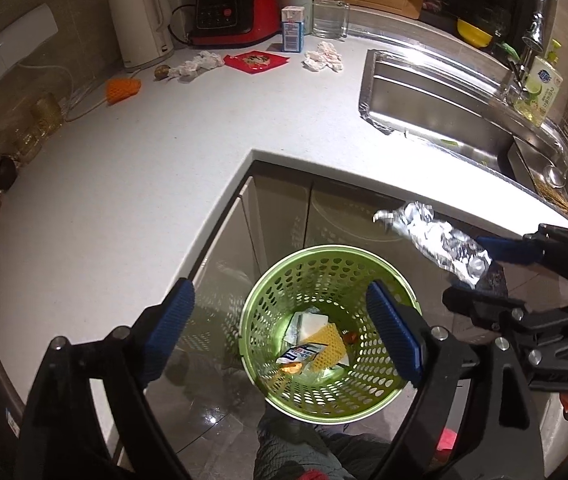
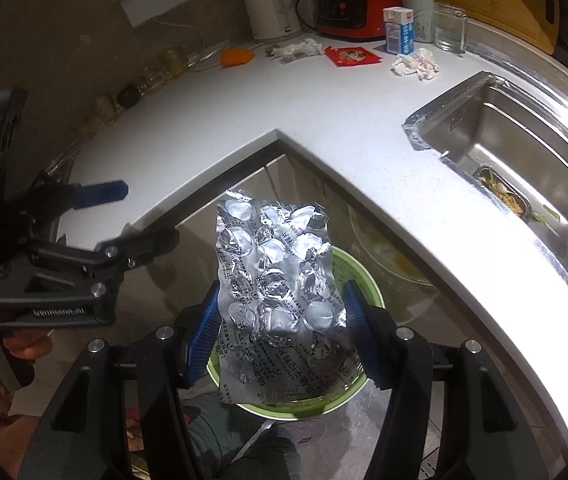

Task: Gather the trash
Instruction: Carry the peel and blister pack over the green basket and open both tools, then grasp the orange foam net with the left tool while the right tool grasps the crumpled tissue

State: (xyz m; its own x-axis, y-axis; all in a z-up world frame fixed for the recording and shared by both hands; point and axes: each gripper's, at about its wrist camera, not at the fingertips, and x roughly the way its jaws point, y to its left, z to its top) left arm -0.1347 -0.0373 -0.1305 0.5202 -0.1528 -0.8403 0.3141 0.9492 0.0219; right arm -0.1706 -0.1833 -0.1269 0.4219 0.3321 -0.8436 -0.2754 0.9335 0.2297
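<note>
Now at the dropping step. Right gripper [image 2: 280, 336]: blue pads pinch a foil blister sheet [image 2: 276, 280] by its side edges, jaws about half apart, the sheet bowed between them. Left gripper [image 1: 280, 332]: jaws wide, nothing between the pads.

Both grippers point steeply down over the green bin [image 1: 268, 300], which stands on the floor in the inner corner of the L-shaped counter [image 1: 164, 152], just off the cabinet fronts. From the right wrist view the sheet hangs over the bin mouth; from the left wrist view it sits above and beyond the rim's right side, so centring is uncertain. Bin already holds a few wrappers and a yellow mesh piece.

Still on the counter, along the back edge near the wall: two crumpled tissues [image 1: 200, 64] [image 1: 324, 56], a red wrapper [image 1: 256, 61], an orange mesh sleeve [image 1: 122, 89], a small brown lump. Milk carton [image 1: 293, 28] beside a glass; unclear whether it counts as trash.

Judgement: next move is to bring the sheet squarely over the opening, then open the right jaws. Light foil may flutter or catch on a pad. The empty left gripper is free to reach for the back-edge litter.
</note>
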